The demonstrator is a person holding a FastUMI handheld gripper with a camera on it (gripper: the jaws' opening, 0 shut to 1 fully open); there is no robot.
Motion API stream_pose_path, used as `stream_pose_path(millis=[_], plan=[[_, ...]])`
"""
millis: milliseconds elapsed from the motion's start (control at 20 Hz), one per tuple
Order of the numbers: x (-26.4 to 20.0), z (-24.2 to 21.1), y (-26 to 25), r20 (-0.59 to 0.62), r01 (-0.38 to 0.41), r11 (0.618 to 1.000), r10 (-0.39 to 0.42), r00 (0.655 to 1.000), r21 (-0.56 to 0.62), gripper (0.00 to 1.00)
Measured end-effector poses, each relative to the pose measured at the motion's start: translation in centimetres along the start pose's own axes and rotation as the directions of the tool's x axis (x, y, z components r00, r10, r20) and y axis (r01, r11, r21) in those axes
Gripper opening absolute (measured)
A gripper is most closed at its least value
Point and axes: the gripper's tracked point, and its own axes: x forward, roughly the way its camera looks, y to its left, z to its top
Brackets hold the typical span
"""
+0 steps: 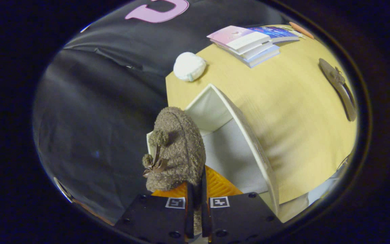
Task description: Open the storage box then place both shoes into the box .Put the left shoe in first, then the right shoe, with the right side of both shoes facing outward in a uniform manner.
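Shoe (pixel 176 149), fuzzy, soft and light, hangs at the open box (pixel 249 149) mouth; gripper (pixel 196 189) fingers pinch its thin rear edge, nearly closed; grip there seems best

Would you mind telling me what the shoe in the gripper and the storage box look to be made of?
The shoe, pinched between the fingers of the gripper, looks like nubby brown fleece or bouclé: its surface is pebbly and matte, with pompoms and a ribbon bow. The storage box looks like smooth, matte white plastic or coated board; the picture does not settle which.
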Motion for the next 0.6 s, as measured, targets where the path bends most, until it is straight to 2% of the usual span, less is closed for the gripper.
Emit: stream_pose_path(millis=[150,600], plan=[[0.7,-0.3,0.6,0.008,0.052,0.998,-0.052,0.999,-0.034,0.12],[1.9,-3.1,0.3,-0.027,0.112,0.985,-0.117,0.993,-0.129,0.13]])
